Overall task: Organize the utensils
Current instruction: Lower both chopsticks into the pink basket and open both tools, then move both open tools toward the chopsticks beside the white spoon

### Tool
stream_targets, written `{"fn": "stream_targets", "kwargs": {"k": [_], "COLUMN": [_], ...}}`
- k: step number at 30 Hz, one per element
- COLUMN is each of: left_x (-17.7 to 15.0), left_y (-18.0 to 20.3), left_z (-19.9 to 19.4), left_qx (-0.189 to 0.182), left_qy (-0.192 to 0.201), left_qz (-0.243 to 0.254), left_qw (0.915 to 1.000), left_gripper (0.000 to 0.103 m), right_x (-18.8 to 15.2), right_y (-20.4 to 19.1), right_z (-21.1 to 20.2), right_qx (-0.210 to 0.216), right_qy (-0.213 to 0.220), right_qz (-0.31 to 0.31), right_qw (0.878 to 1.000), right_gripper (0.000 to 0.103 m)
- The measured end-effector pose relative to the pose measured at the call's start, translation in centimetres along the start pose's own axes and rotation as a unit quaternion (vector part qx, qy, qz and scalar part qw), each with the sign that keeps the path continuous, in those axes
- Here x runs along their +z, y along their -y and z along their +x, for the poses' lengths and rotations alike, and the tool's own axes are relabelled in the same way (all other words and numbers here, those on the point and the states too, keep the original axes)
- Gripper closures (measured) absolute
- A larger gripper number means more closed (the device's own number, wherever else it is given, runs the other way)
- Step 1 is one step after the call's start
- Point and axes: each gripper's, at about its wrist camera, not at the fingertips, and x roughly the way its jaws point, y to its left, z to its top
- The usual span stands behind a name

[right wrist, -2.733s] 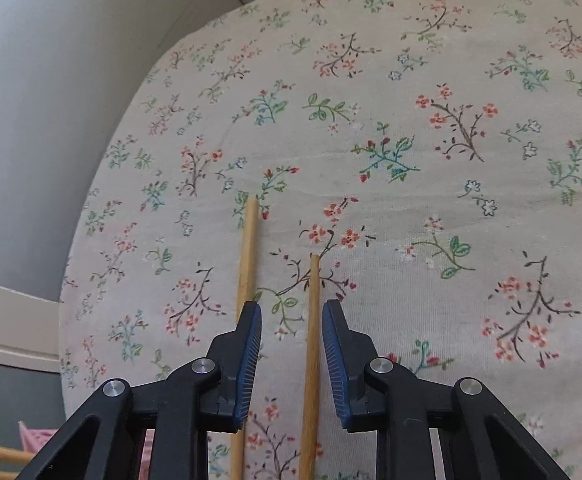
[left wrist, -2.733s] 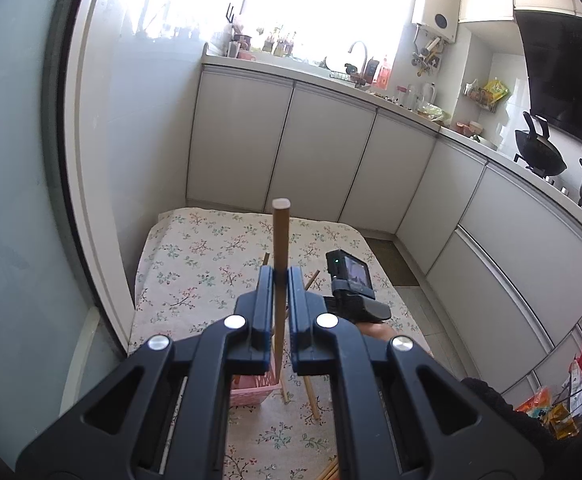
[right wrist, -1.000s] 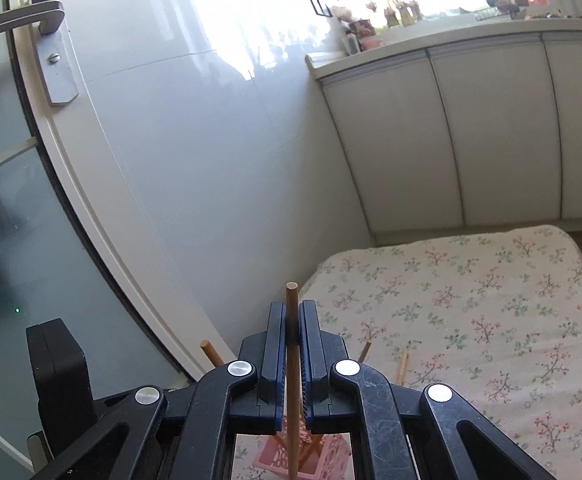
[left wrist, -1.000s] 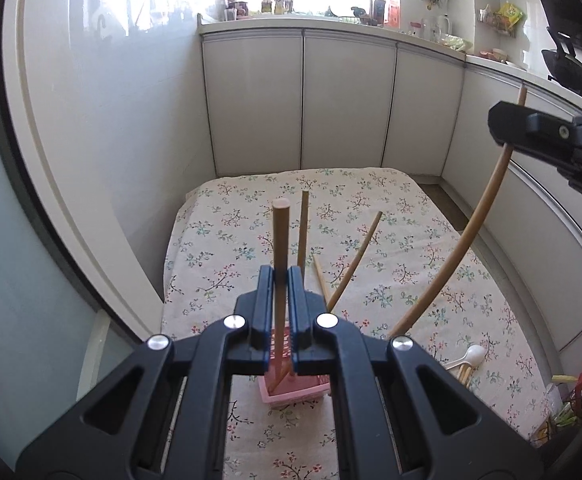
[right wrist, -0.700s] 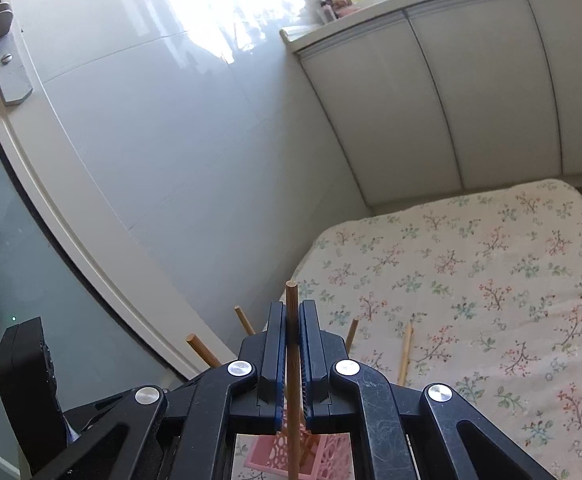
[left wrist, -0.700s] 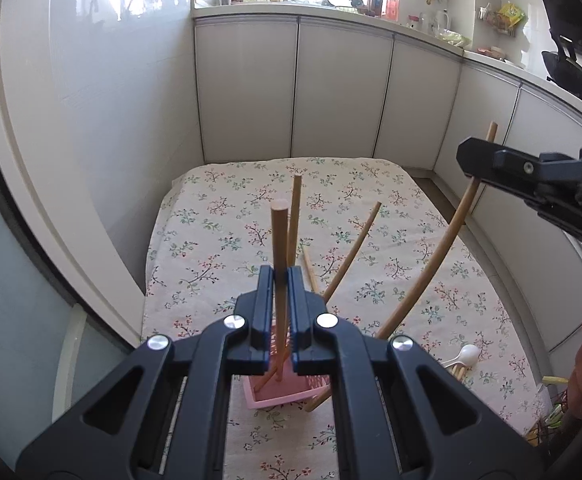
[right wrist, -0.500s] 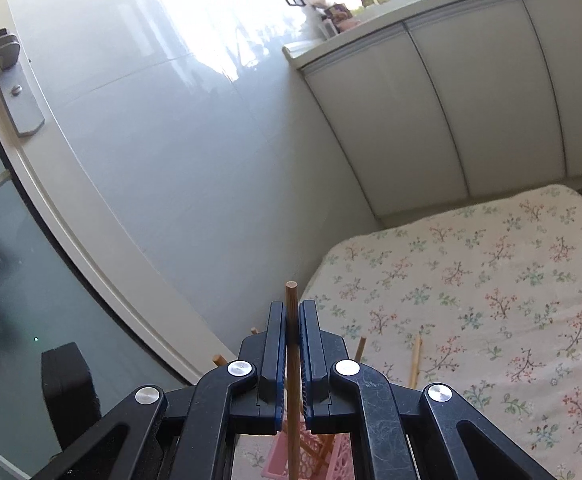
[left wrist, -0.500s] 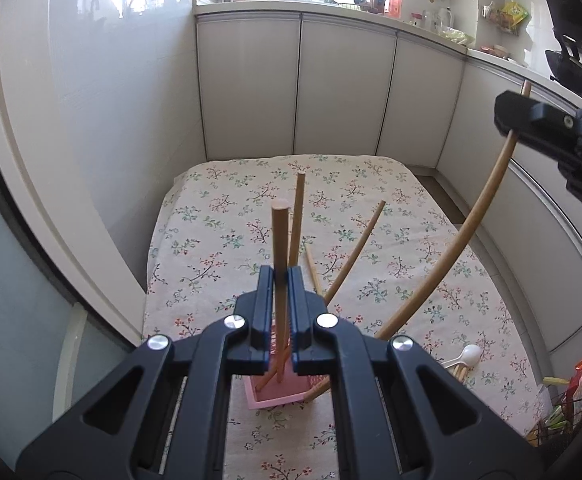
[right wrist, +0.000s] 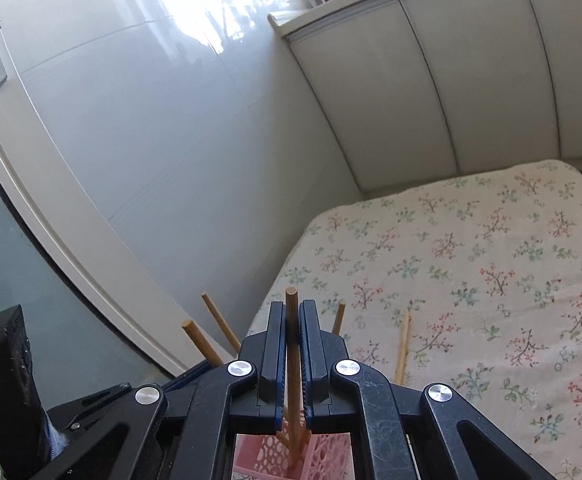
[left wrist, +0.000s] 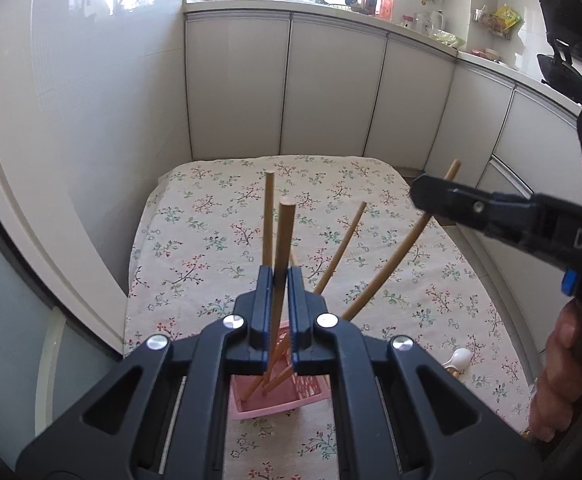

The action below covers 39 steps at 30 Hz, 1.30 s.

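Note:
My left gripper (left wrist: 279, 276) is shut on a wooden chopstick (left wrist: 283, 236) that stands upright with its lower end in the pink holder (left wrist: 269, 398). My right gripper (right wrist: 291, 312) is shut on another chopstick (right wrist: 291, 300), whose lower end reaches into the pink holder (right wrist: 323, 460). In the left wrist view the right gripper (left wrist: 423, 196) comes in from the right, gripping that slanted chopstick (left wrist: 395, 264). Other chopsticks (left wrist: 267, 216) stand in the holder. One chopstick (right wrist: 402, 348) lies on the cloth.
A floral cloth (left wrist: 371, 240) covers the table. White cabinets (left wrist: 331, 92) stand behind it, a wall and door frame (right wrist: 71, 220) to the left. A white spoon (left wrist: 461, 358) lies at the table's right side, near the person's hand (left wrist: 559, 380).
The right gripper has picked a chopstick off the cloth and lowered it; its tip has now come down into the pink holder. The left gripper stays shut on its chopstick.

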Motion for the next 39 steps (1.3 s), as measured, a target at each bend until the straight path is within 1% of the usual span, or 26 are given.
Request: {"fn": "stream_targets", "kwargs": {"k": [2,4,5,6,7,8,9,10,12,15,17,19,21,23,27,34,39], "left_x": [0.0,0.1,0.1,0.1,0.1,0.0,0.0,-0.1,-0.4,-0.9,-1.3,-1.8,-2.3,-2.8,-4.0,-6.8,-8.1], "left_y": [0.2,0.3,0.3,0.3,0.3,0.4,0.4,0.4,0.6,1.0,1.3,1.8,2.6,3.6,5.8,10.0,12.7], "left_z": [-0.1,-0.3,-0.4,-0.6,-0.8,-1.1,-1.2,-1.4,-1.9,-2.2,-2.4,-2.5,-2.7,-2.7,-1.8,1.0,3.3], "left_qx": [-0.005,-0.005,-0.004,-0.002,-0.002,-0.001,0.001,0.002,0.003,0.003,0.002,-0.002,-0.011,-0.021,-0.042,-0.058,-0.071], "left_qy": [0.009,0.014,0.016,0.017,0.018,0.017,0.015,0.012,0.004,-0.014,-0.027,-0.040,-0.049,-0.059,-0.094,-0.165,-0.211], "left_qz": [0.002,0.003,0.002,0.002,0.001,0.002,0.002,0.002,0.004,0.012,0.013,0.017,0.024,0.033,0.050,0.092,0.106], "left_qw": [0.9999,0.9999,0.9999,0.9998,0.9998,0.9998,0.9999,0.9999,1.0000,0.9998,0.9995,0.9991,0.9985,0.9975,0.9935,0.9803,0.9691], "left_gripper": [0.092,0.084,0.077,0.071,0.069,0.065,0.061,0.059,0.051,0.043,0.039,0.037,0.032,0.029,0.028,0.028,0.028], "right_x": [-0.2,-0.2,-0.1,-0.1,0.0,0.1,0.1,0.1,0.0,-0.3,-0.8,-1.3,-2.0,-2.6,-4.2,-6.9,-8.4], "right_y": [0.4,0.7,0.8,0.9,1.0,1.0,1.0,1.0,1.2,2.1,3.1,4.2,5.4,6.6,9.4,13.7,16.2], "right_z": [0.4,0.4,0.3,0.1,-0.2,-0.6,-0.9,-1.3,-2.2,-3.8,-4.8,-5.6,-6.4,-7.1,-8.1,-9.2,-9.5], "right_qx": [0.010,0.014,0.013,0.013,0.012,0.011,0.008,0.003,-0.007,-0.022,-0.036,-0.053,-0.069,-0.087,-0.112,-0.156,-0.178], "right_qy": [-0.011,-0.016,-0.016,-0.015,-0.014,-0.015,-0.017,-0.020,-0.026,-0.033,-0.039,-0.050,-0.064,-0.079,-0.109,-0.158,-0.187], "right_qz": [0.012,0.022,0.023,0.025,0.026,0.026,0.023,0.021,0.016,0.019,0.026,0.036,0.046,0.055,0.079,0.110,0.132], "right_qw": [1.000,1.000,1.000,0.999,0.999,1.000,1.000,1.000,1.000,0.999,0.998,0.997,0.994,0.992,0.985,0.969,0.957], "right_gripper": [0.093,0.090,0.087,0.080,0.076,0.070,0.065,0.063,0.058,0.049,0.046,0.042,0.037,0.034,0.031,0.030,0.028]}}
